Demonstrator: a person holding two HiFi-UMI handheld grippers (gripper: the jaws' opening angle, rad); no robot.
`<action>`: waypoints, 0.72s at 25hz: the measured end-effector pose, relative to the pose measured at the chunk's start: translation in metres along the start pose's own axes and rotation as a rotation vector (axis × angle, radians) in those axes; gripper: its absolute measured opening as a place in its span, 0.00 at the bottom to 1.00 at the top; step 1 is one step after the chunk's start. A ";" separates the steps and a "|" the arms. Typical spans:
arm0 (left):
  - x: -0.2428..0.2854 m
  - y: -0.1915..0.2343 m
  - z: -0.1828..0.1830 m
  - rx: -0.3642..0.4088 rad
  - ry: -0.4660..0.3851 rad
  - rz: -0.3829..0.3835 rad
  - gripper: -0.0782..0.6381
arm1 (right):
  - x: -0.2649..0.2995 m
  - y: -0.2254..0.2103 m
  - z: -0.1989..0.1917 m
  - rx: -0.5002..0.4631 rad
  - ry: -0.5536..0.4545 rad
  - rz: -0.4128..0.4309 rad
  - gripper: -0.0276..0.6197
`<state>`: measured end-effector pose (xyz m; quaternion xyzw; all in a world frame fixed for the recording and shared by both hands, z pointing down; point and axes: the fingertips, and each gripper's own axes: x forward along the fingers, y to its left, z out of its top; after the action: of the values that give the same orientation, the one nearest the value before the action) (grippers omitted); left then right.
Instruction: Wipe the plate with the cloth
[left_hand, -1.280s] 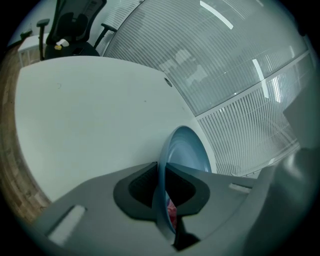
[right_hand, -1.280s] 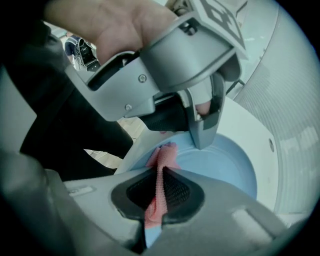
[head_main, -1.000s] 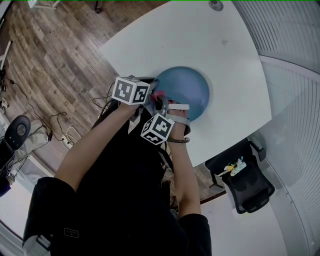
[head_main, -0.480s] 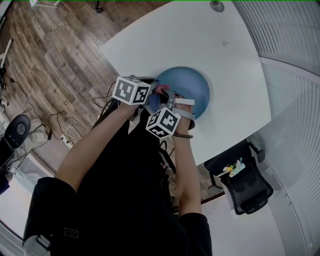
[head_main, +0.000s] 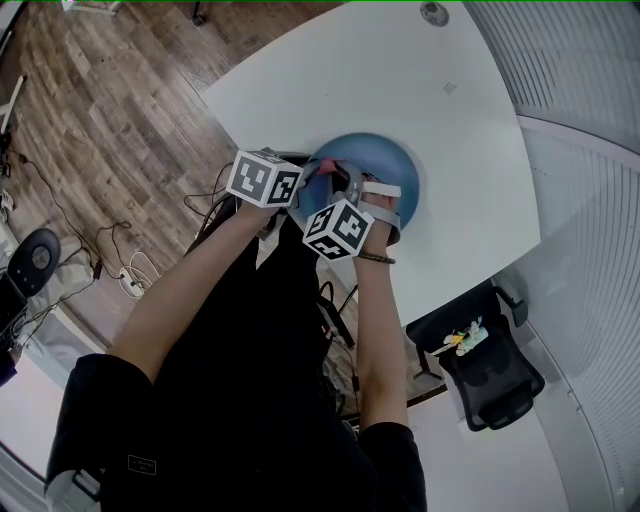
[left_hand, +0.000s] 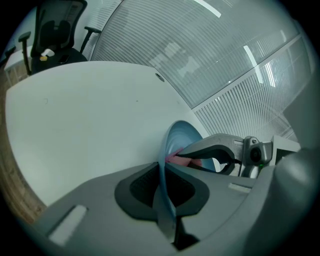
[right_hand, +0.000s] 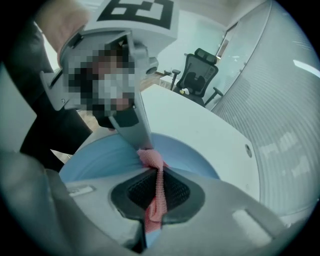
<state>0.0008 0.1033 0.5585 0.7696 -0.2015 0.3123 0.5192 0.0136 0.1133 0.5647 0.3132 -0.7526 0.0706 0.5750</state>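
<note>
L gripper (left_hand: 164, 172) was clamped shut on the rim of the blue plate (left_hand: 182, 142), which stood tilted up, edge-on to that cam. R gripper (right_hand: 152, 180) was pinched shut on the pink cloth (right_hand: 156, 200), w/ the cloth's free end bunched against the plate's face. The plate sat toward the 7 o'clock edge of the white table (head_main: 450, 110), close to the person.

Around it: a black office chair (head_main: 495, 375) at 4 o'clock off the table, small yellow-white items (head_main: 468, 335) on its seat; ribbed glass wall (head_main: 590, 200) at 3 o'clock; wood floor (head_main: 110, 110) w/ loose cables (head_main: 110, 250) at 9 o'clock; a round grommet (head_main: 432, 12) at the table's 12 o'clock end.

In the head view, L's marker cube (head_main: 264, 180), R's marker cube (head_main: 337, 228) and the hands covered the plate's 8 o'clock part, so neither grip showed there; only the gripper views gave them. R gripper view alone showed the cloth's mesh weave and L gripper at 11 o'clock. L gripper view caught R's jaw arm at 3 o'clock.

Print: black-white square patterns on the cubes; a small tag (head_main: 140, 465) on the dark clothing, too small to read
</note>
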 end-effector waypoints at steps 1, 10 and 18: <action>0.000 0.000 0.000 0.002 0.001 0.001 0.14 | 0.001 -0.005 0.000 0.004 -0.001 -0.012 0.05; 0.002 0.000 -0.001 -0.048 -0.009 -0.006 0.13 | 0.014 -0.057 -0.010 0.056 0.025 -0.106 0.05; -0.003 0.006 0.005 -0.039 -0.046 0.051 0.13 | 0.007 -0.067 -0.022 0.124 -0.020 -0.161 0.05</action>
<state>-0.0040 0.0967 0.5590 0.7610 -0.2389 0.3037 0.5210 0.0676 0.0674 0.5615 0.4081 -0.7250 0.0676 0.5507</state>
